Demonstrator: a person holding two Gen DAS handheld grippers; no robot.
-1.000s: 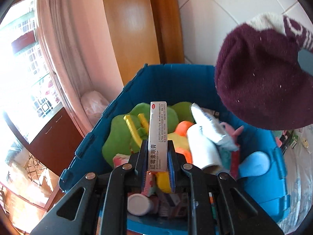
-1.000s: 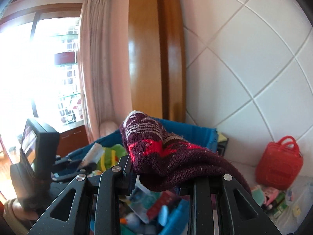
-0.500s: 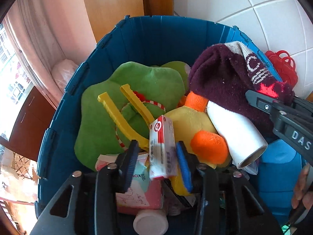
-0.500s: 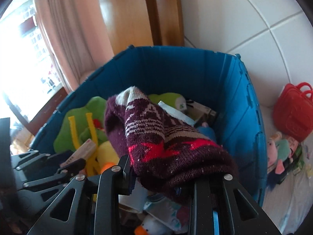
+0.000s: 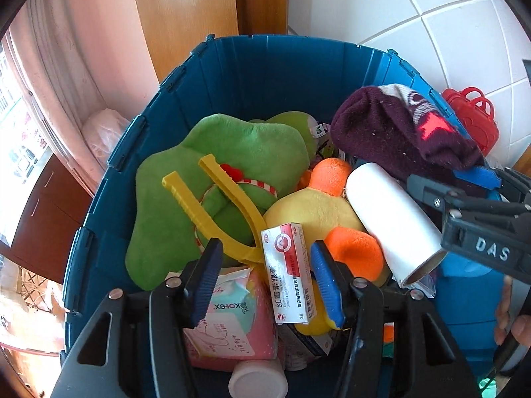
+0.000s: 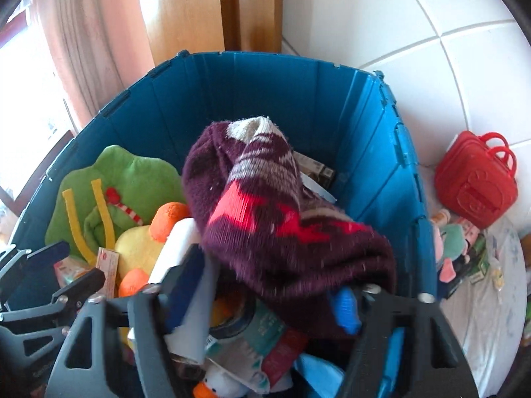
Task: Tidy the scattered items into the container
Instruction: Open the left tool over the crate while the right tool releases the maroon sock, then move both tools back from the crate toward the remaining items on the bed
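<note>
Both grippers hang over the blue container [image 5: 252, 38], which is full of items. The jaws of my left gripper [image 5: 265, 282] are opening, and the white-and-red ointment box [image 5: 288, 272] stands loose between them, leaning toward the right pad. The jaws of my right gripper [image 6: 265, 298] are opening too. The maroon patterned sock [image 6: 282, 225] sags between its pads and drapes over the right one, resting on the pile. In the left wrist view the right gripper [image 5: 464, 192] sits just under the sock [image 5: 391, 132].
In the container [image 6: 265, 54] lie a green plush [image 5: 212, 179], a yellow clip [image 5: 219, 199], a yellow duck plush [image 5: 315, 209], a white roll [image 5: 391, 219] and a pink packet [image 5: 232, 318]. Outside to the right are a red toy bag [image 6: 474, 182] and small dolls [image 6: 458, 242].
Both grippers dropped down over the container. The left jaws spread and let go of the ointment box. The right jaws spread and released the sock onto the pile.
</note>
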